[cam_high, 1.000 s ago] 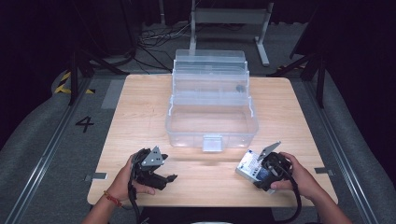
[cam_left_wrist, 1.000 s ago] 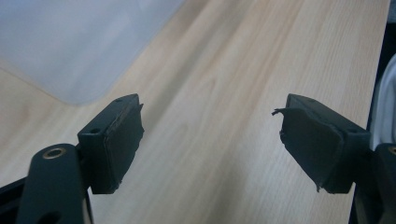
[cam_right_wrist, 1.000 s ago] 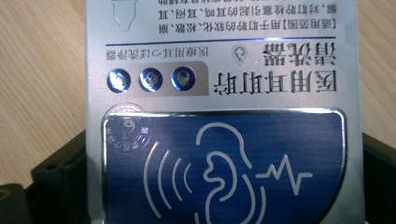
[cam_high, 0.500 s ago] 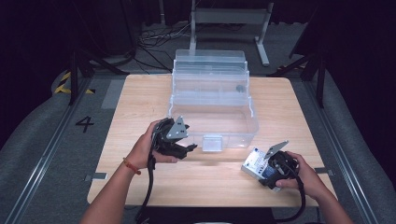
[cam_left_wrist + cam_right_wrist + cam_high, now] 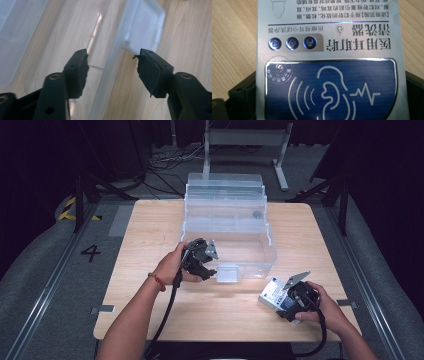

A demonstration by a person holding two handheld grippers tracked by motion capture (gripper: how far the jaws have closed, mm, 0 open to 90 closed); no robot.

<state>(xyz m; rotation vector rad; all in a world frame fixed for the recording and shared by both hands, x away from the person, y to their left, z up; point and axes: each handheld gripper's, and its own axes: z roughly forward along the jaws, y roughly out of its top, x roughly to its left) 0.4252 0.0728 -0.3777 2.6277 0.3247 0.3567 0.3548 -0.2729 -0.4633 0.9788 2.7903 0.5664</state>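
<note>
A clear plastic storage box stands mid-table with its lid tipped back. My left gripper is at the box's front wall, left of the white latch. In the left gripper view its jaws stand astride the front wall, one pad inside the box and one outside. They have just been closing, with gaps still showing at both pads. The latch lies just beyond. My right gripper rests near the table's front right, shut on a small silver-and-blue carton with an ear logo.
The wooden table has bare room to the left and right of the box and along its front edge. Cables trail from both grippers over the front edge. A metal stand and floor cables lie beyond the table.
My left gripper has travelled from the table's front left up to the box's front wall, and its jaws have narrowed. The right gripper with the carton has barely shifted.
</note>
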